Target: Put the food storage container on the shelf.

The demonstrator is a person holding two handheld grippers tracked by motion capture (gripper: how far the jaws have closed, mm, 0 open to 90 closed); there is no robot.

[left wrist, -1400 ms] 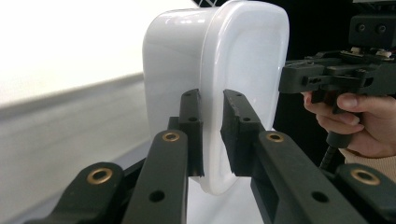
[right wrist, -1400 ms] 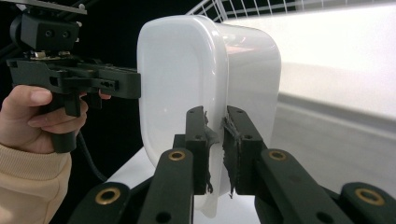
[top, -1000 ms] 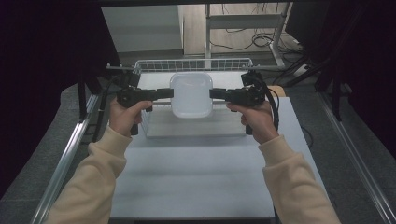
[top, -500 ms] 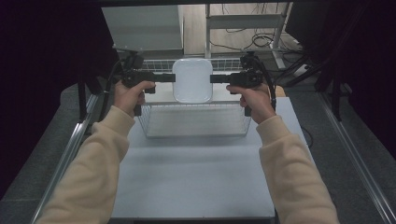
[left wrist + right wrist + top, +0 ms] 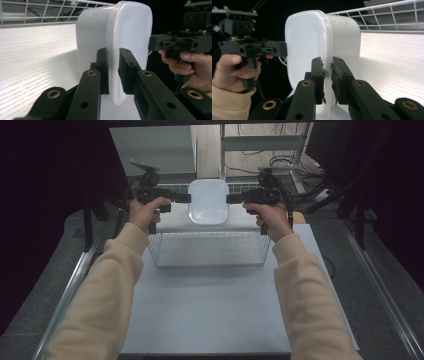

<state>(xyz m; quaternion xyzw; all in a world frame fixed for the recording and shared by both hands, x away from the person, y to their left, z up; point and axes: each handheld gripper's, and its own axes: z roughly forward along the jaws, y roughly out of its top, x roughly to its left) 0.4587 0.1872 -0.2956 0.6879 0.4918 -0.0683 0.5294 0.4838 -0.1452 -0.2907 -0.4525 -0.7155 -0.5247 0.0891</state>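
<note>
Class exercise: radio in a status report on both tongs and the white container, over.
Left tongs and right tongs shut on opposite rim edges of white container. Container held level above wire basket. Nothing in the way.

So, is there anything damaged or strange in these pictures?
Yes: the black pads on the right gripper look torn and ragged at their inner edges, where they clamp the rim of the white container. The left gripper has cleaner pads.
</note>
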